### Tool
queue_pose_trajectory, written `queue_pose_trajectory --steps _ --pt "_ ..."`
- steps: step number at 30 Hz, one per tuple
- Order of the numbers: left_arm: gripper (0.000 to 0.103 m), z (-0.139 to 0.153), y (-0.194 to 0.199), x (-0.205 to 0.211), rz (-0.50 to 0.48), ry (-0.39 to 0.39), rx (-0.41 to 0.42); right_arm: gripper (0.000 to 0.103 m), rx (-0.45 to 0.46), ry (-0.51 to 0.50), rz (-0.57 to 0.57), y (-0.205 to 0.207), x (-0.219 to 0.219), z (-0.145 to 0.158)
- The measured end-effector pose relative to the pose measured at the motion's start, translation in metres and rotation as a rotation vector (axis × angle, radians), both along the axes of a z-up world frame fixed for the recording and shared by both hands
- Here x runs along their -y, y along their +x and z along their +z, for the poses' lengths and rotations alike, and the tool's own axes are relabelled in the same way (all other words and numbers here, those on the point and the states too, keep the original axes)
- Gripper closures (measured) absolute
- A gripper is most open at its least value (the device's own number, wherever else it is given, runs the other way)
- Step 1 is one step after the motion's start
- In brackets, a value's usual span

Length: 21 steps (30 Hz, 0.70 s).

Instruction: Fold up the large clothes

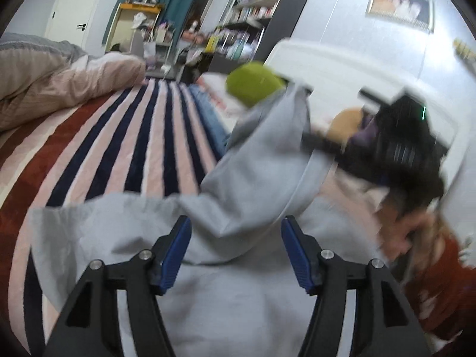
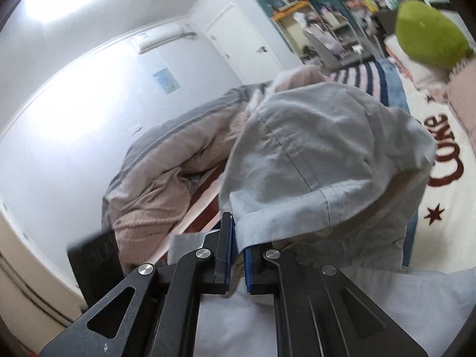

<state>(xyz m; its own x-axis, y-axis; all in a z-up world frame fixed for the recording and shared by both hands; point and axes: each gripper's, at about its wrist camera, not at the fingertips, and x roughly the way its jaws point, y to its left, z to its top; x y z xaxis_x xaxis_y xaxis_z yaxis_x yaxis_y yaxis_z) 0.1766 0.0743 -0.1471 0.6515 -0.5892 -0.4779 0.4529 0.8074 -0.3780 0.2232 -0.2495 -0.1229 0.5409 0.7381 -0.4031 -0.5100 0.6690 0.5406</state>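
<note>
A pale grey shirt [image 1: 166, 255] is spread on the striped bedcover [image 1: 125, 136], with its body lying flat at the near side and one part lifted from its right side. The right hand-held gripper [image 2: 238, 255] is seen clamped on the hemmed edge of that lifted part, probably a sleeve cuff [image 2: 285, 223], so that the cloth hangs in a hood-like drape above the bed. The left hand-held gripper [image 1: 236, 253] is seen with its jaws standing apart over the flat cloth, nothing being pinched between the blue pads [image 1: 175, 255]; the cloth merely lies beneath them. The step in hand appears to be the folding of the lifted part across the body of the shirt. For this to be done well, the hem should be kept firmly gripped and carried over low and level, so that no air pocket or twist is laid down. The flat cloth could be pinned by the left gripper at the intended fold line, so that the body is not dragged along. A crumpled quilt [image 1: 59, 74] at the far left should be kept clear of.
</note>
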Motion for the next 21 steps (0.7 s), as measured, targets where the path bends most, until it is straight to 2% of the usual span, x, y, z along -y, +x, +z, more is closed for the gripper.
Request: queue_pose_trajectory --steps 2,5,8,10,12,13,15,16,19,21 --pt "0.039 0.020 -0.003 -0.005 -0.002 -0.034 0.018 0.102 0.032 -0.023 0.032 -0.017 -0.004 0.002" --pt "0.026 0.051 -0.005 0.002 -0.046 -0.054 0.067 0.102 0.060 -0.043 0.087 -0.045 -0.020 -0.002" --pt "0.020 0.071 0.003 0.028 -0.095 -0.007 0.095 0.102 0.048 -0.012 0.137 -0.063 -0.032 -0.018" --pt "0.020 0.071 0.014 0.044 -0.134 0.022 0.055 0.102 0.021 0.017 0.149 -0.068 -0.036 -0.030" --pt "0.020 0.060 0.027 0.067 -0.204 0.044 -0.020 0.102 -0.006 0.032 0.156 -0.071 -0.039 -0.042" --pt "0.021 0.053 0.031 0.079 -0.245 0.061 -0.049 0.102 -0.026 0.038 0.163 -0.073 -0.041 -0.050" --pt "0.036 0.042 0.031 0.097 -0.306 0.100 -0.074 0.102 -0.045 0.032 0.170 -0.073 -0.040 -0.056" --pt "0.040 0.037 0.027 0.105 -0.329 0.125 -0.072 0.101 -0.057 0.029 0.173 -0.075 -0.039 -0.059" --pt "0.053 0.025 0.021 0.119 -0.346 0.188 -0.075 0.096 -0.101 0.009 0.163 -0.076 -0.027 -0.064" --pt "0.057 0.020 0.017 0.124 -0.336 0.216 -0.086 0.083 -0.132 -0.038 0.163 -0.076 -0.015 -0.064"
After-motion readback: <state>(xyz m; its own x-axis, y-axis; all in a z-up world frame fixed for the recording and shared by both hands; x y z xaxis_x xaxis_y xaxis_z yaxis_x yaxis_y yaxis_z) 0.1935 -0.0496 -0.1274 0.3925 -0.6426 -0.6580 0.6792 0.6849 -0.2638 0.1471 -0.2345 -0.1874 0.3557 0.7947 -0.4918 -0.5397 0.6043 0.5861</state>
